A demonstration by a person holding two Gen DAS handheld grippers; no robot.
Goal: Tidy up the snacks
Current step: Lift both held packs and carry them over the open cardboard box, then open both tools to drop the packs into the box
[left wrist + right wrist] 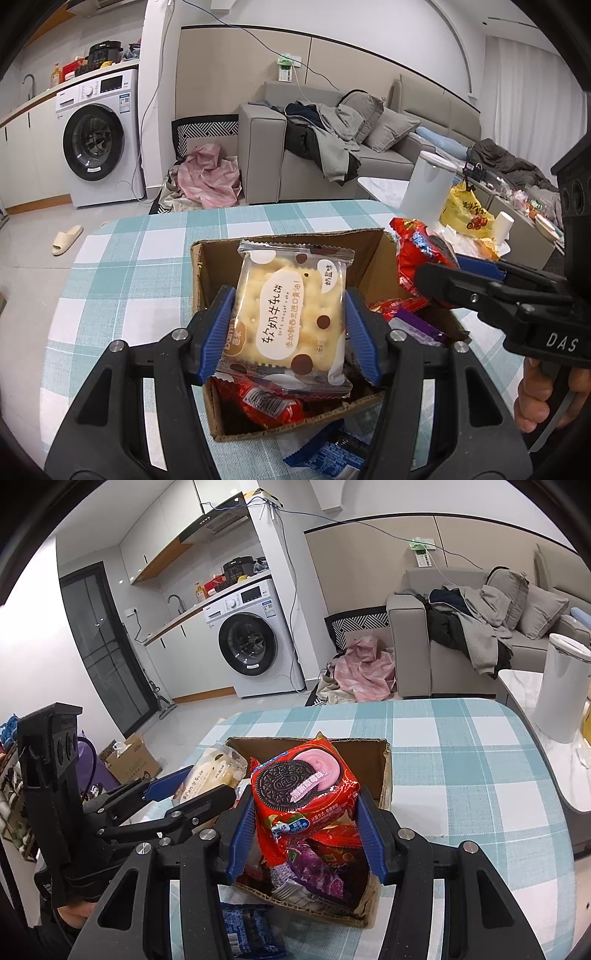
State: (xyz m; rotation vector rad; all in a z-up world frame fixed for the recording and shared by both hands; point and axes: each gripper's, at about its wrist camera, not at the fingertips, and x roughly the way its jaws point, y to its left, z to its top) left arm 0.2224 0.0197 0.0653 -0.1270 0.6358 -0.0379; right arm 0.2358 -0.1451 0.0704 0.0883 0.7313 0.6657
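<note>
Left gripper [290, 326] clamped a nougat cracker packet [290, 314] above the cardboard box [207, 266]. At three o'clock, right gripper [436, 275] gripped a red packet [417, 247]. Blue packet [325, 454] at six o'clock.

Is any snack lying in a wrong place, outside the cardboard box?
Yes. A blue packet lies on the tablecloth just outside the near edge of the cardboard box, while the other snacks sit inside it or in the fingers.

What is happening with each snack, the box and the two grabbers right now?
cracker packet: sealed, clamped in the left gripper, above the box.
Oreo packet: sealed, clamped in the right gripper, above the box.
cardboard box: open on top, partly filled with snacks.
blue packet: lying on the tablecloth, outside the box.
washing machine: door shut.
</note>
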